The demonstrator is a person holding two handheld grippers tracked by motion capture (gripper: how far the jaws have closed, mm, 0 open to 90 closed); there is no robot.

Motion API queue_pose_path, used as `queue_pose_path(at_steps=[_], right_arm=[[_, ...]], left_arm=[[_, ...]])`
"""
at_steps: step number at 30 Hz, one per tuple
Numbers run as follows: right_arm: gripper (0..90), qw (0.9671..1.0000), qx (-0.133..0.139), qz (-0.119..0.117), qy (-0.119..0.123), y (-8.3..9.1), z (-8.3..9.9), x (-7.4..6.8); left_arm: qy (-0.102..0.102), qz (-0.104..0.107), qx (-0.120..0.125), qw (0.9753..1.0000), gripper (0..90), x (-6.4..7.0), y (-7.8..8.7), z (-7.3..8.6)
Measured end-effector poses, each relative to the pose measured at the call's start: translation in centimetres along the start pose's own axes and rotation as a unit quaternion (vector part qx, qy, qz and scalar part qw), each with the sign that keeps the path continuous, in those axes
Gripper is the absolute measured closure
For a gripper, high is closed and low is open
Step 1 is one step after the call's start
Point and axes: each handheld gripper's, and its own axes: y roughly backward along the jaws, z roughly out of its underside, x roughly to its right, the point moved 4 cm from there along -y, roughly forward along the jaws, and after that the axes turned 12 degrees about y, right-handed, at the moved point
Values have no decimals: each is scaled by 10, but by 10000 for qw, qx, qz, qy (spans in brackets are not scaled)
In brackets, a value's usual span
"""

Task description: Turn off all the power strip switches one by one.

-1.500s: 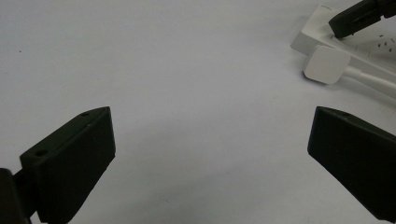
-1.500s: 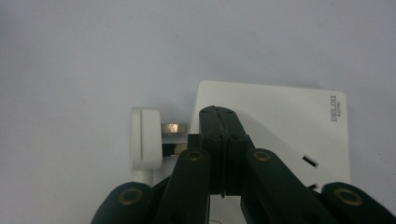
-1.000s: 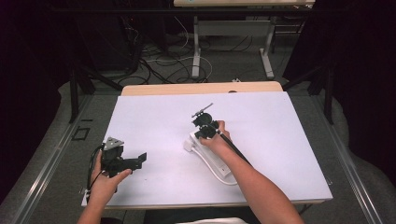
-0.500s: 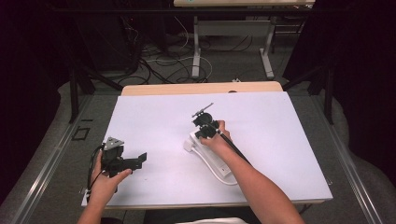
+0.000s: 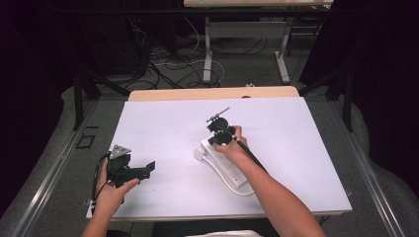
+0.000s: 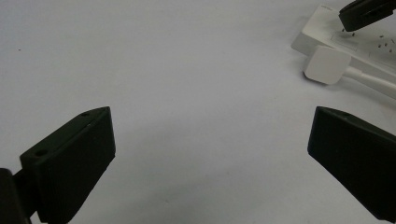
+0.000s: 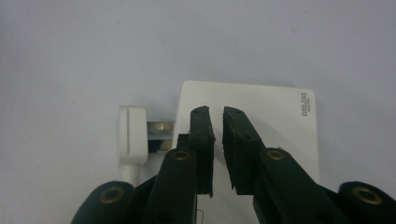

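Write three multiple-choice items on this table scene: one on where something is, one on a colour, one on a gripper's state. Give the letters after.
1. Where does the plug lie?
A. beside the power strip, prongs toward it
B. between the left gripper's jaws
C. on the floor

2. What colour is the power strip?
A. black
B. white
C. red

3. How do the left gripper's jaws stand?
A. clamped on the plug
B. shut on nothing
C. wide open over bare table

Answers: 1 A, the right gripper view shows the metal prongs facing the strip's edge; 2 B, its body is white; 3 C, the left gripper view shows a broad gap between them.
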Motion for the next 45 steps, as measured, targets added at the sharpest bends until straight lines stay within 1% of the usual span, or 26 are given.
queue_pose_path(at_steps=[1, 2, 3, 4, 6, 7, 8, 9, 10, 13, 14, 15, 17, 18, 22, 23, 24, 25, 28, 29, 30, 35, 36, 37, 43, 45], right_arm=[[767, 10000, -45, 3, -52, 2, 0, 0], [729, 10000, -11, -6, 15, 2, 1, 1], [698, 10000, -35, -50, -20, 3, 2, 0], [663, 9999, -93, 0, 63, 4, 3, 2], [581, 10000, 6, 49, 7, 6, 3, 1], [527, 9995, -300, 113, -5, 12, 4, 1], [469, 9995, 259, 197, -32, 6, 4, 2], [409, 9989, -460, 123, 27, 18, 6, 3], [354, 9997, 16, 231, -113, 12, 5, 2], [187, 9994, 135, 313, -74, 14, 9, 6], [172, 9993, 121, 335, -136, 15, 10, 6], [172, 9992, 202, 331, -117, 15, 11, 6], [163, 9992, 132, 352, -128, 18, 15, 7], [157, 9991, 202, 357, -113, 19, 17, 8], [149, 9994, 103, 301, -158, 24, 24, 9], [143, 9993, 50, 342, -141, 25, 26, 10], [128, 9989, 208, 371, -178, 25, 27, 11], [106, 9991, 46, 383, -148, 28, 29, 13], [10, 9991, 43, 383, -171, 33, 34, 15], [0, 9991, 116, 361, -176, 33, 35, 15], [0, 9991, 31, 383, -180, 36, 37, 16], [0, 9987, -9, 500, -94, 46, 48, 20], [0, 9986, 65, 507, -126, 47, 50, 20], [0, 9983, -7, 562, -138, 51, 53, 21], [0, 9986, 11, 470, -243, 66, 73, 26], [0, 9981, 15, 552, -273, 71, 80, 29]], left_arm=[[2, -2, 2, 10000, 8, 0, 0, 0], [-21, -8, -13, 10000, 8, 0, 0, 0], [-21, -7, -12, 10000, 8, 0, 0, 0], [-22, -8, -12, 10000, 8, 0, 0, 0], [-19, -9, -8, 10000, 8, 0, 0, 0], [-16, -2, -7, 10000, 8, -1, 0, 0], [-15, -3, -7, 10000, 8, -1, 0, 0], [-16, -15, -5, 10000, 8, -1, 0, 0], [-17, -15, -8, 10000, 8, -1, 0, 0], [-16, -16, -5, 10000, 8, -1, 0, 0], [-17, -15, -5, 10000, 9, -1, 0, 0], [-17, -3, 7, 10000, 8, -1, 0, 0], [2, -6, 0, 10000, 8, -1, 1, 0], [0, -6, 2, 10000, 9, -1, 0, 0], [3, -1, 7, 10000, 8, 0, 0, 0], [1, 0, 5, 10000, 9, -1, 0, 0], [3, -4, 4, 10000, 9, -1, 0, 0], [10, 1, -4, 10000, 8, -1, 0, 0], [15, -4, 8, 10000, 8, -1, 0, 0], [18, -5, 31, 10000, 8, -1, 0, 0], [21, -3, 35, 10000, 8, -1, 0, 0], [23, 2, 44, 10000, 8, -1, 1, -1], [24, 0, 42, 10000, 8, -1, 1, -1], [26, -2, 42, 10000, 8, -1, 1, -1], [49, -32, 55, 10000, 8, -2, 0, -1], [68, -34, 68, 9999, 9, -2, 0, -1]])
